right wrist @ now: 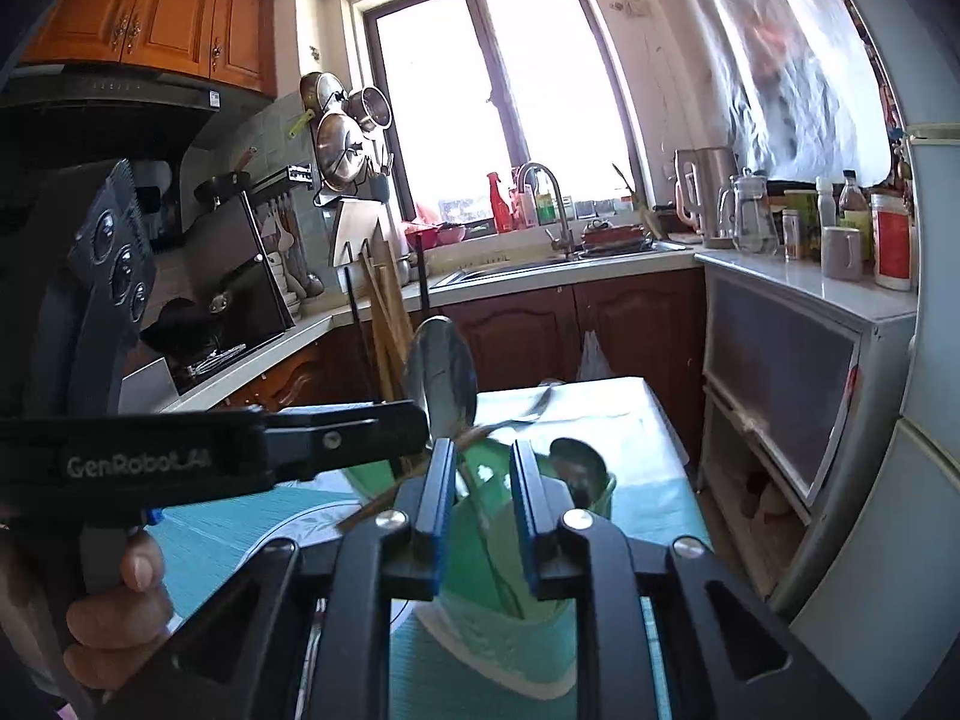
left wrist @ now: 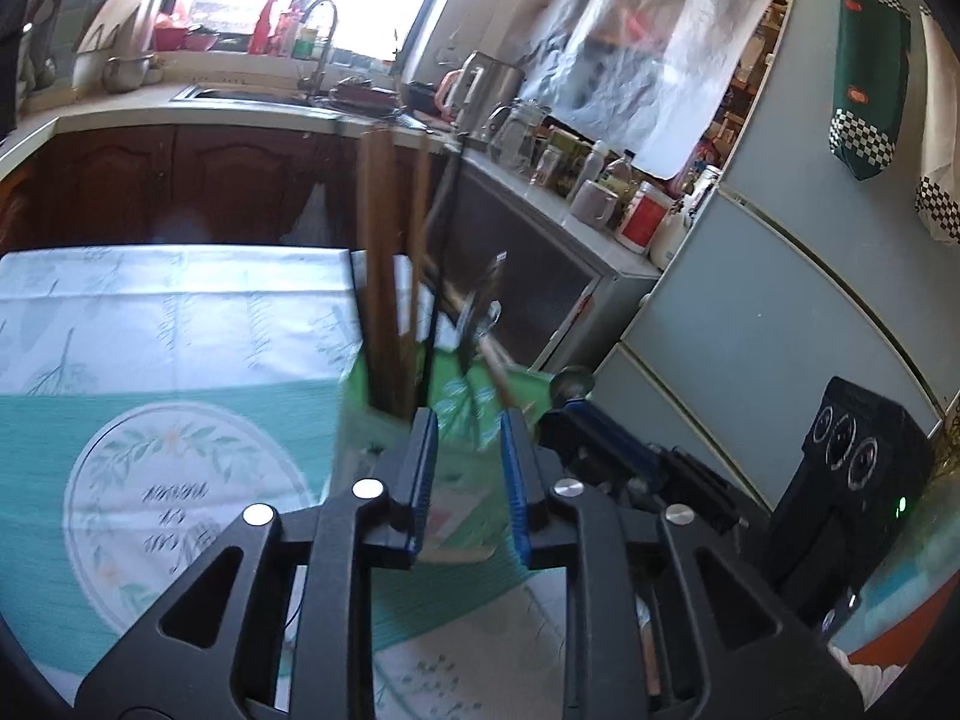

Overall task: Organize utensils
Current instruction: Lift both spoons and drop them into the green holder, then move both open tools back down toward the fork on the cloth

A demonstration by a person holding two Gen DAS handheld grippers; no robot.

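The left gripper [left wrist: 465,420] stands with its jaws a little apart and nothing pinched between them. The right gripper [right wrist: 480,450] is the same, slightly spread and empty, as far as both wrist views show.

Just ahead of both grippers, on the cloth-covered bench [left wrist: 150,330], stands a green utensil holder [right wrist: 486,558]. It carries wooden chopsticks [left wrist: 381,264], long axis near upright, tips up and slightly away. A large metal spoon [right wrist: 441,378] stands bowl-up, leaning a little toward the left gripper. A smaller spoon [right wrist: 579,465] rests bowl-up at the rim on the right gripper's far side, and another metal utensil [right wrist: 528,408] lies slanted across the top; I cannot tell which kind.

Risks, as I judge them: the holder looks top-heavy, so either gripper nudging the leaning handles could tip it, and the slanted utensil could slide out over the rim. The two grippers are also close enough to collide.
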